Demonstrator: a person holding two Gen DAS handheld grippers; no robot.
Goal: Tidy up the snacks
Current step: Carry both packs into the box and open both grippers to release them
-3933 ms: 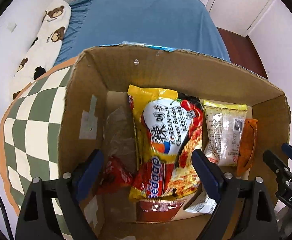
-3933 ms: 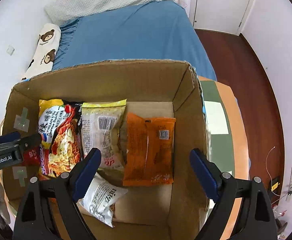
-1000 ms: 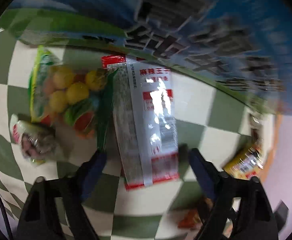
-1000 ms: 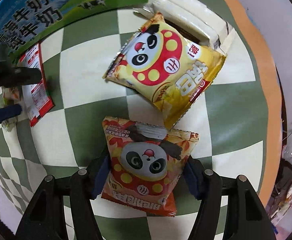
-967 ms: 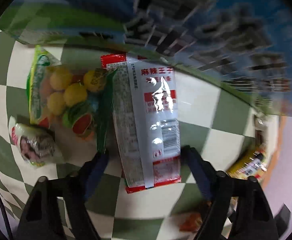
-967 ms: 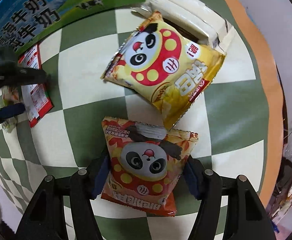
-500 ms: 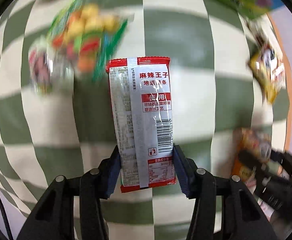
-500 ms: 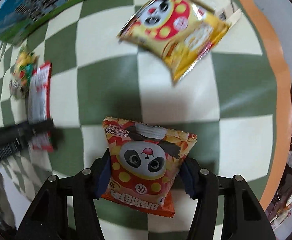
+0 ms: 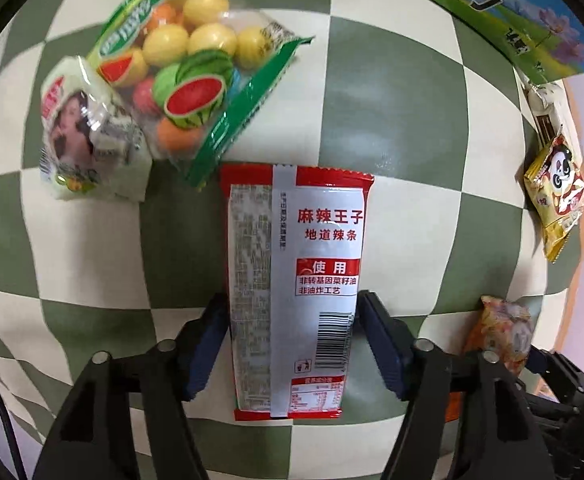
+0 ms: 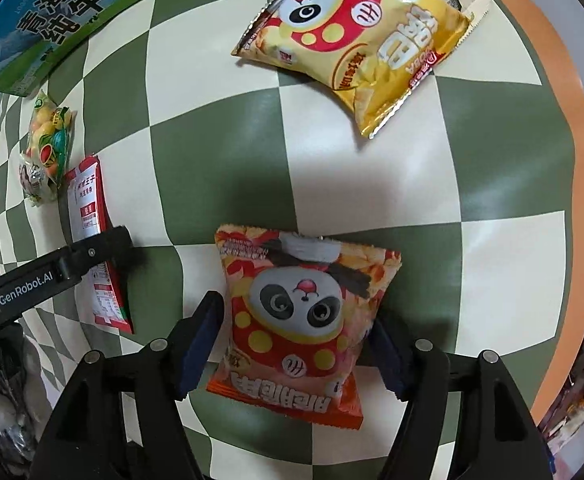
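On the green-and-cream checked tabletop (image 9: 392, 92), my left gripper (image 9: 292, 320) has its pads against both long edges of a red-and-white spicy strip packet (image 9: 296, 264). Its jaws are opening slightly, with the packet still between them. In the right wrist view the same packet (image 10: 85, 216) sits at the left under that gripper's black finger. My right gripper (image 10: 298, 320) holds an orange panda chip bag (image 10: 300, 300) pinched at its waist. Its jaws are also opening, the bag still between the pads.
A bag of fruit-shaped candies (image 9: 179, 60) and a small clear wrapped snack (image 9: 87, 136) lie just beyond the left gripper. A yellow panda chip bag (image 10: 364, 44) lies farther back, partly over a white pack. A blue-green milk carton box (image 10: 55, 12) borders the far side. The table's orange rim (image 10: 572, 160) runs on the right.
Both grippers left the cardboard box for the table. The left jaws closed on the red-and-white packet and carried it sideways. The right jaws stayed around the orange panda bag.
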